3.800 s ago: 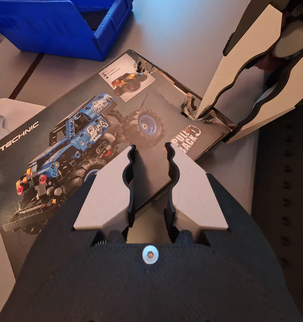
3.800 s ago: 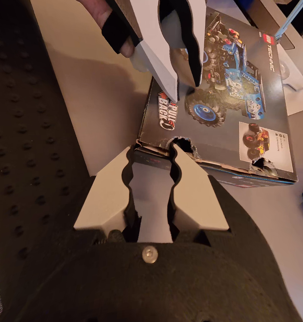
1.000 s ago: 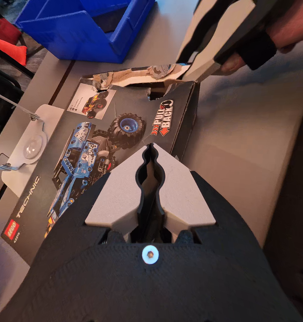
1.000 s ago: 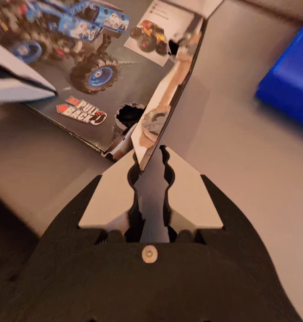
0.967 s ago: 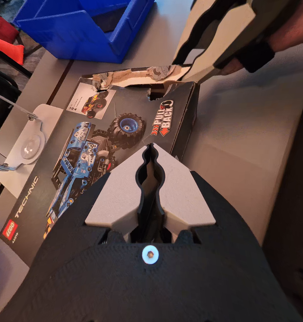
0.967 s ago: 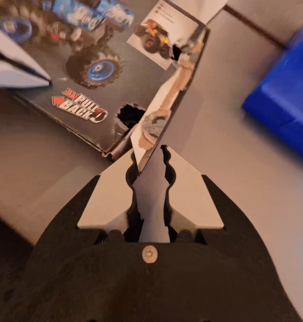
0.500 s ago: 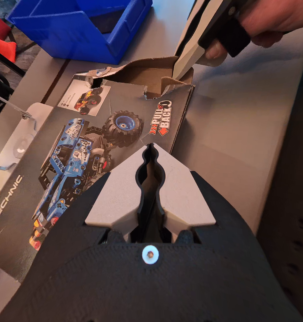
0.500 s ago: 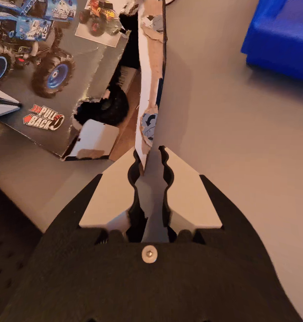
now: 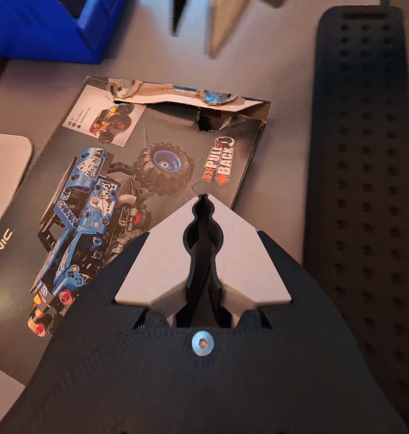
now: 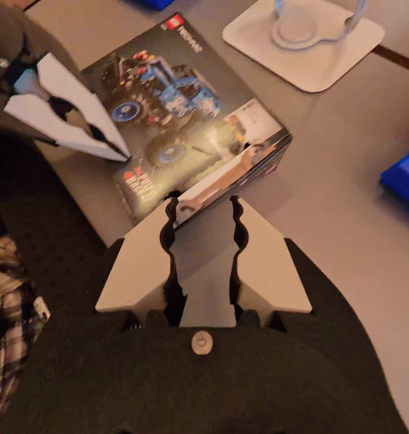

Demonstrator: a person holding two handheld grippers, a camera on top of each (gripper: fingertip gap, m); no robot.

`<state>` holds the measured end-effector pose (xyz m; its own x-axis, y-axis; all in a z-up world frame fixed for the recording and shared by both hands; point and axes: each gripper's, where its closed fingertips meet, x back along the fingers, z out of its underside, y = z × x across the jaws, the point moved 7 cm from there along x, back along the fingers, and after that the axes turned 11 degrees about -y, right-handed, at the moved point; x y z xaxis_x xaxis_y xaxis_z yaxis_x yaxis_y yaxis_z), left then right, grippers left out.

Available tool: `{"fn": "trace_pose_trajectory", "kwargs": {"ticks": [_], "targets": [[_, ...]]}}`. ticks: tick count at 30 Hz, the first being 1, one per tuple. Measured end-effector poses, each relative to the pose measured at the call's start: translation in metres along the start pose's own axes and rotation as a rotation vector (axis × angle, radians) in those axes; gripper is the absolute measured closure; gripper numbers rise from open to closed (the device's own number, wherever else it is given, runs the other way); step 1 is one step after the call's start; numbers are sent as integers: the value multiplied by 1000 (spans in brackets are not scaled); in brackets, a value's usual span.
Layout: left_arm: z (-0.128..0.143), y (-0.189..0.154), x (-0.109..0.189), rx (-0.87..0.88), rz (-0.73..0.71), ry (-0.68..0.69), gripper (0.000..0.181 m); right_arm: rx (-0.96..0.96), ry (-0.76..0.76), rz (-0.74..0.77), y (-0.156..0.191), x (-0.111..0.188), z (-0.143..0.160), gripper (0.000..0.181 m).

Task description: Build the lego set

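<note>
Our left gripper (image 9: 203,195), fingers pressed together and empty, hovers over the flat black cardboard lego box (image 9: 175,131). Our right gripper (image 10: 202,199) gapes wide beside its torn end flap (image 10: 224,173).

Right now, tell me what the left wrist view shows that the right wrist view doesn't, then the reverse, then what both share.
Only the left wrist view: the black perforated mat beside the table, and the torn flap seen from above, with a dark gap beneath it.

Only the right wrist view: a clear stand on the white pad, and plaid fabric at the lower left.

Both: the lego box flat on the grey table, a blue bin, the shut left gripper and the open right gripper.
</note>
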<state>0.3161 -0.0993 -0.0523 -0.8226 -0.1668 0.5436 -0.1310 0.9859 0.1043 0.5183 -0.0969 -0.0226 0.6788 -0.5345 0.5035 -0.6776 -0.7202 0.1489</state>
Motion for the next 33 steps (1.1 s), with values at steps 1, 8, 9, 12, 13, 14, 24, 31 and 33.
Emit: {"fn": "trace_pose_trajectory", "kwargs": {"ticks": [1,8,9,12,13,14,24,31,33], "targets": [[0,-3,2,16,33,6,181,-6,-20,43,-7,-8,-6,135],[-35,-5,14,23,93,-31,181,-85,46,98,-56,-56,-7,136],[-44,2,16,9,45,-53,180,-92,47,76,-58,-57,-5,134],[-66,17,2,-36,-16,-130,164,-72,51,44,-58,-58,-3,138],[-65,22,-11,-29,-41,-125,162,-74,50,30,-58,-59,-3,140],[-57,25,-26,-11,-32,-92,158,-71,48,18,-58,-60,-2,140],[-15,42,-47,-37,-184,62,177,-89,49,-43,-64,-56,14,155],[-12,39,-45,-2,-160,67,177,-196,-16,-57,-72,-47,30,157],[-12,38,-43,26,-134,52,177,-239,-42,-67,-75,-45,37,155]]}}
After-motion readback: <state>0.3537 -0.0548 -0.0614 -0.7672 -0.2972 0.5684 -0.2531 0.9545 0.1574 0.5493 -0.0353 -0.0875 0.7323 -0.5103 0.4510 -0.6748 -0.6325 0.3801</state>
